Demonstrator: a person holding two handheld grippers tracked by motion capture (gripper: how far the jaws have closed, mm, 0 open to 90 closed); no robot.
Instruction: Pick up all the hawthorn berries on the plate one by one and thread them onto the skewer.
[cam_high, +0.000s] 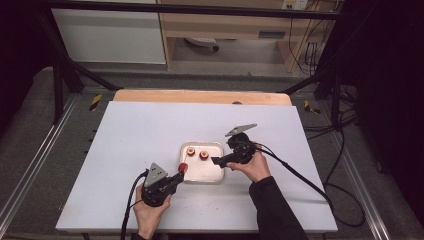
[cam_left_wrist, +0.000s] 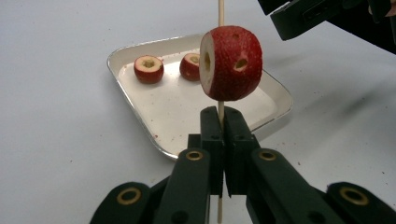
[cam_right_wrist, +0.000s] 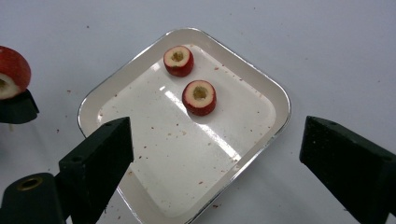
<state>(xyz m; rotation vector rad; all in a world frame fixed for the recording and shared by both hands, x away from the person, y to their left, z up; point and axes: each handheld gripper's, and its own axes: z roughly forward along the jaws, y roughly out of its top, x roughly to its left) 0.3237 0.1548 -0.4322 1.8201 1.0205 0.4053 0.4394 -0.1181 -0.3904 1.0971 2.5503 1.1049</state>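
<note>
- The left gripper has its fingers pressed together on a thin wooden stick, with a cored red fruit threaded on it just above them, near the tray's front corner.
- The right gripper hangs over the white tray, fingers spread wide and holding nothing.
- Two more cored fruits, one behind the other, lie apart in the tray on the white bench.
- The fruit looks light, soft and easily crushed; gripping its red sides gently seems best. The stick looks brittle.
- No readable writing or labels.

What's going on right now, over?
Left gripper shut on skewer, one fruit piece threaded. Right gripper open above tray. Nothing blocking.
</note>
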